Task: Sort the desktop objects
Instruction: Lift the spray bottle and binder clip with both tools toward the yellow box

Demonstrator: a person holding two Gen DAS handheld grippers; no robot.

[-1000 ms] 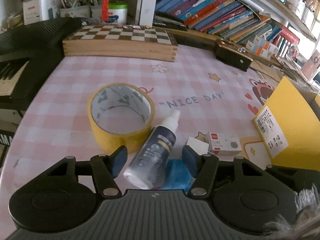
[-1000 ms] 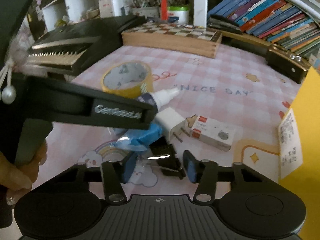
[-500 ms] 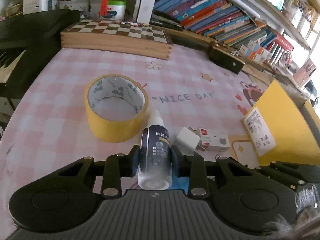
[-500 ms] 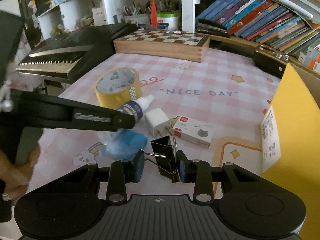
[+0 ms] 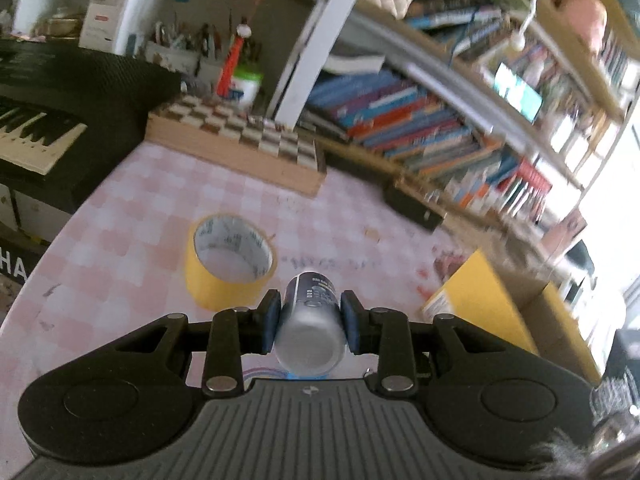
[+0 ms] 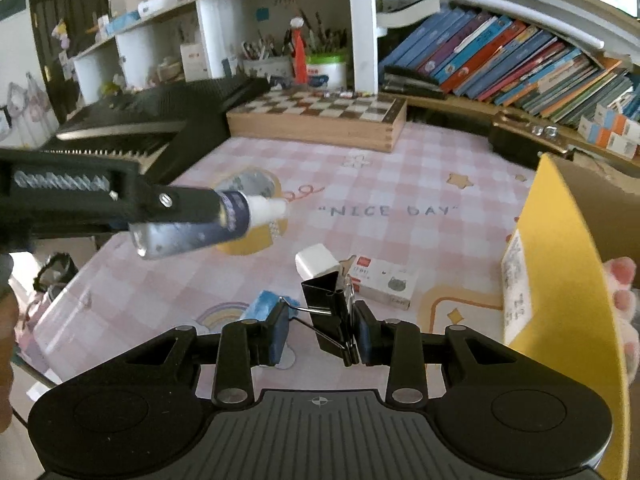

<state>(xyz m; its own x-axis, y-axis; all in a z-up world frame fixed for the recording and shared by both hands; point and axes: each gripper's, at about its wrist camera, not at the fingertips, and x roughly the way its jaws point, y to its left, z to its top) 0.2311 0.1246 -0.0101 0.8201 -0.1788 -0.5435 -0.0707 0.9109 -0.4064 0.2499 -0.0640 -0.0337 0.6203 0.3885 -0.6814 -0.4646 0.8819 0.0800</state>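
Observation:
My left gripper (image 5: pixel 310 322) is shut on a small spray bottle (image 5: pixel 312 328) with a dark label and holds it in the air, nozzle pointing forward; it also shows in the right wrist view (image 6: pixel 192 228). My right gripper (image 6: pixel 320 334) is shut on a black binder clip (image 6: pixel 330 314) with wire handles, lifted off the pink checked table mat (image 6: pixel 400 184). On the mat lie a yellow tape roll (image 5: pixel 228 264), a white charger plug (image 6: pixel 316 262), a small white box (image 6: pixel 384 284) and a blue cloth (image 6: pixel 260 304).
A yellow cardboard box (image 6: pixel 568 280) stands open at the right. A wooden chessboard box (image 6: pixel 320 120) sits at the back, a black keyboard (image 6: pixel 140 124) at the left, a dark case (image 6: pixel 516 142) and leaning books (image 6: pixel 500 64) at the back right.
Both grippers have risen from the mat with their loads. The left gripper lifted the spray bottle and swung up; the right gripper lifted the binder clip higher.

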